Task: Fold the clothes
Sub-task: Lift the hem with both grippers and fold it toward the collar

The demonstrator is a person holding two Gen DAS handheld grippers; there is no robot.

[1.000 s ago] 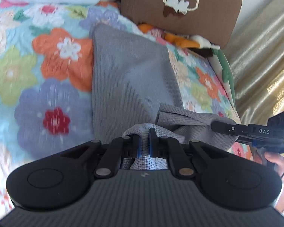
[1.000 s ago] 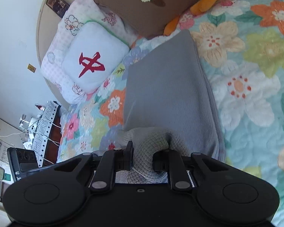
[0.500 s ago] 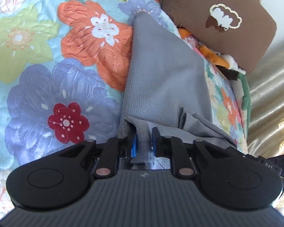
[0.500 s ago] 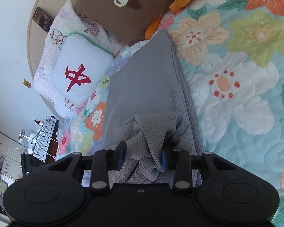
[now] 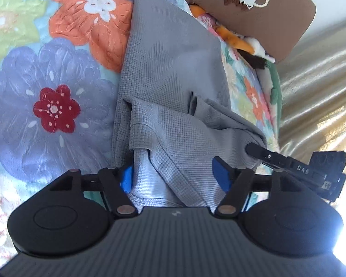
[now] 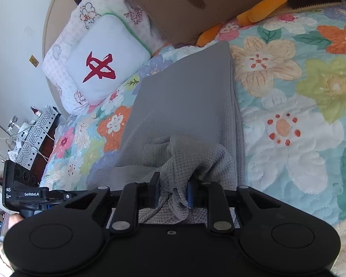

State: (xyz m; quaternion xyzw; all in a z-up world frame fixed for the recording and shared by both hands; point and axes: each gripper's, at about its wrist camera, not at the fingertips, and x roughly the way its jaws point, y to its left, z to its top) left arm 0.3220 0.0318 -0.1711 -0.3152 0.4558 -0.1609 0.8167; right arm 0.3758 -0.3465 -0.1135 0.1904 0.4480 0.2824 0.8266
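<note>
Two black hand-held grippers meet at the near end of a grey waffle-knit garment (image 5: 173, 73) lying lengthwise on the floral quilted bedspread (image 5: 46, 97). Left gripper (image 5: 175, 175) — blue pads spread wide, cloth loose between them. Right gripper (image 6: 171, 190) — pads pinching a bunched fold of the garment.

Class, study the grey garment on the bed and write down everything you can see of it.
The grey garment looks like a soft waffle-knit fabric. Its far part lies flat and smooth on the flowered quilt, reaching toward the brown pillow. Its near end is bunched and folded over itself. The left tool stands open with cloth lying between its blue pads. The right tool is narrowed on a gathered bunch of cloth.
</note>
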